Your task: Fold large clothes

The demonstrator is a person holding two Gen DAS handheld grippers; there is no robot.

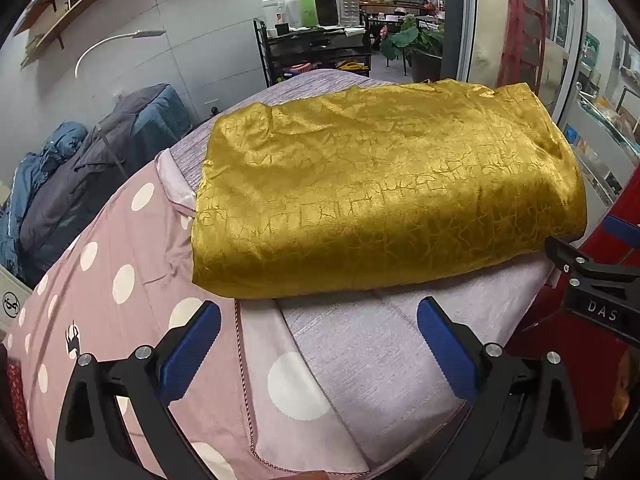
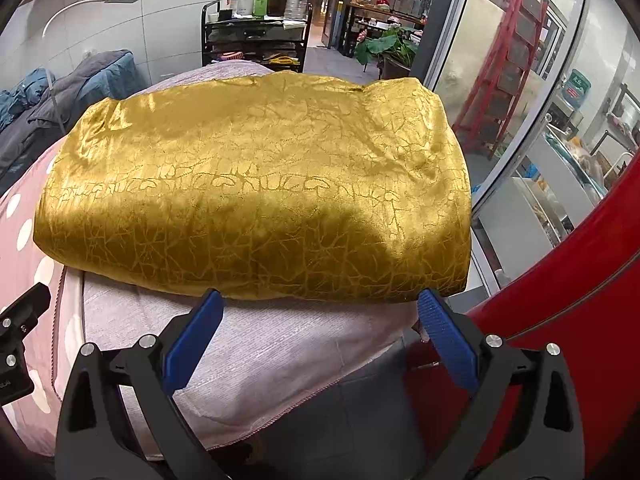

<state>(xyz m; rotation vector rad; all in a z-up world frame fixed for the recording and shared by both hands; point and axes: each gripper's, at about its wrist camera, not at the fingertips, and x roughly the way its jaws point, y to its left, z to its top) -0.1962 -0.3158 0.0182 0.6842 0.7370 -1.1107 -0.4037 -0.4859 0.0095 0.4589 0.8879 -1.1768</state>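
A shiny gold garment with a crackle pattern (image 1: 384, 188) (image 2: 256, 188) lies folded into a broad rectangle on a grey cloth (image 1: 372, 356) (image 2: 256, 352). My left gripper (image 1: 318, 312) is open, its blue pads just short of the garment's near edge, holding nothing. My right gripper (image 2: 320, 304) is open too, and its fingertips reach the near right edge of the gold fabric without closing on it. The right gripper's black body (image 1: 592, 280) shows at the right rim of the left wrist view.
A pink sheet with white polka dots (image 1: 120, 280) covers the surface under the grey cloth. Dark blue jackets (image 1: 80, 176) are piled at the left. Behind stands a black cart with bottles (image 1: 316, 40). A red ladder (image 2: 504, 68) and a glass wall are to the right.
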